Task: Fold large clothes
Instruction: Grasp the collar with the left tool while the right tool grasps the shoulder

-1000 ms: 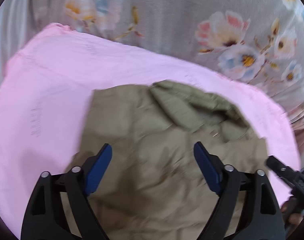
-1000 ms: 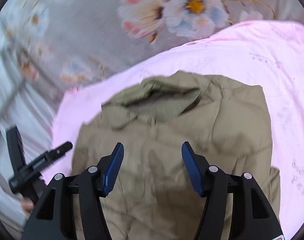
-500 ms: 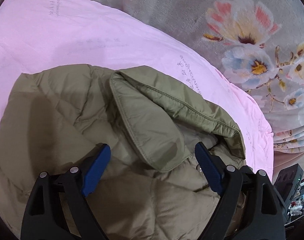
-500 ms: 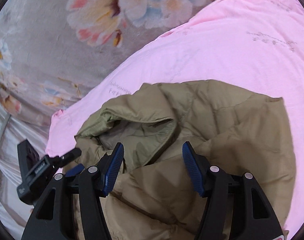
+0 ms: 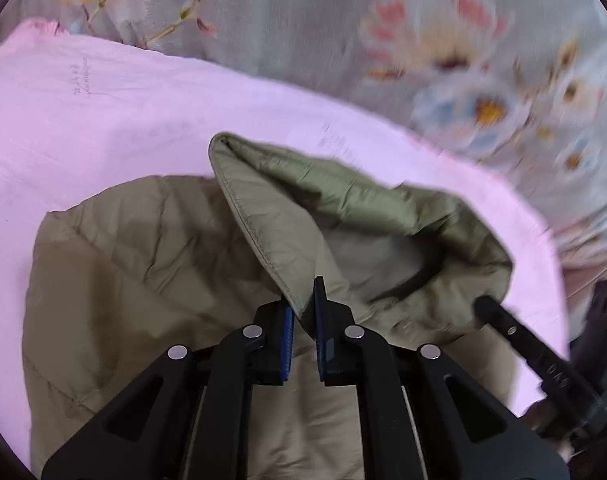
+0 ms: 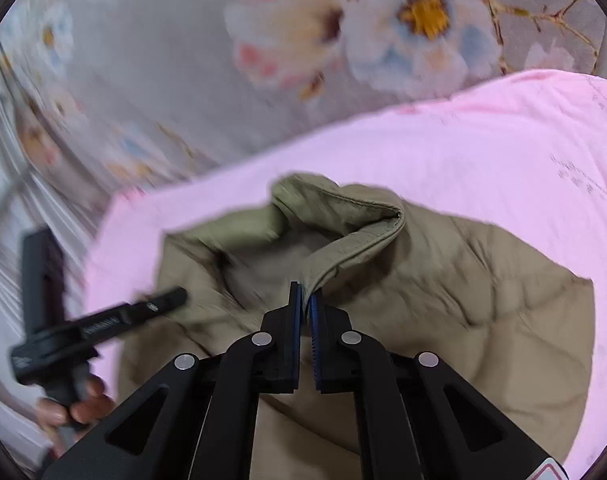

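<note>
Pinching olive jacket (image 5: 151,264) collar edges: left hand-held gripper (image 5: 303,320), right hand-held gripper (image 6: 306,312).

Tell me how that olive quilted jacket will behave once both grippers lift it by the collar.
The olive jacket is probably floppy: its collar already folds and buckles where the left gripper and right gripper have just closed on it. Its puffy quilting suggests it is light for its bulk. The smooth shell may slip, so it will likely sag below the jaws.

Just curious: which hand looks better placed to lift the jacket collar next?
Left, probably: both pairs of jaws just closed on the collar, but the left gripper bites deeper; the right gripper pinches only its edge.
</note>
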The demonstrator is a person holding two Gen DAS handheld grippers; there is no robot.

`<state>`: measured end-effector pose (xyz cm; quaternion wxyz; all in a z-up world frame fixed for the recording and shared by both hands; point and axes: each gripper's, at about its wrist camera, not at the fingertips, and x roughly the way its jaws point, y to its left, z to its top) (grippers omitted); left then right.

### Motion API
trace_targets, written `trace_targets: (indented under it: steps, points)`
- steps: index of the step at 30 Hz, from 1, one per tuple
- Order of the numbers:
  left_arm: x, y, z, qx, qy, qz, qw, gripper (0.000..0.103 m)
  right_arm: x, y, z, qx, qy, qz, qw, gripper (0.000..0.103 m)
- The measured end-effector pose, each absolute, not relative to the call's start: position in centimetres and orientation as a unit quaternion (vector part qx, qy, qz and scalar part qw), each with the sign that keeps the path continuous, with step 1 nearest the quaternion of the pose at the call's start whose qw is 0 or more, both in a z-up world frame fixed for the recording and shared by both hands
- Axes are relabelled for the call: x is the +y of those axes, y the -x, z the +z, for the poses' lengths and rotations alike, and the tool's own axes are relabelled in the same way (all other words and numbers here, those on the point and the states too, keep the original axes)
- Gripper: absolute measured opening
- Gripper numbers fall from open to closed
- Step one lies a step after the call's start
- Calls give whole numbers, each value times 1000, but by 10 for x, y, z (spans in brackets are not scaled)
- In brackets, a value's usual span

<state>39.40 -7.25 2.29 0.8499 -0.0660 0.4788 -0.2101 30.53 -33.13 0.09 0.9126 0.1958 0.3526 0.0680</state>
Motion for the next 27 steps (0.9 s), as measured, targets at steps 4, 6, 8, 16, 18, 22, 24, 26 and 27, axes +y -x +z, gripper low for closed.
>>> trace_targets:
  steps: [4,6,8,16,18,22,24,26,27]
  points:
    - [-76,-387,-9,469,42,-198,860,8,-340,-306,-44,398,-209,53,891,3]
    - [-77,-383,-12,459,34,-197,866,8,-343,-303,-50,400,-215,55,889,2]
    - [-77,-381,-15,455,28,-196,868,8,-343,-303,-53,403,-212,53,889,1]
    - [-76,-376,-20,441,29,-199,874,9,-346,-303,-56,399,-227,66,886,3]
    - [-66,-379,-16,449,58,-210,866,13,-350,-297,-51,401,-232,68,884,12]
    - [-39,-376,9,450,124,-226,855,44,-361,-270,-20,367,-253,72,892,42]
    - [-30,-380,27,436,162,-225,856,65,-366,-266,-5,345,-292,94,887,55]
    - [-27,-393,39,433,195,-225,850,68,-368,-274,2,336,-335,120,872,59]
    - [-27,-405,43,439,218,-227,842,69,-370,-280,2,333,-360,130,862,60]
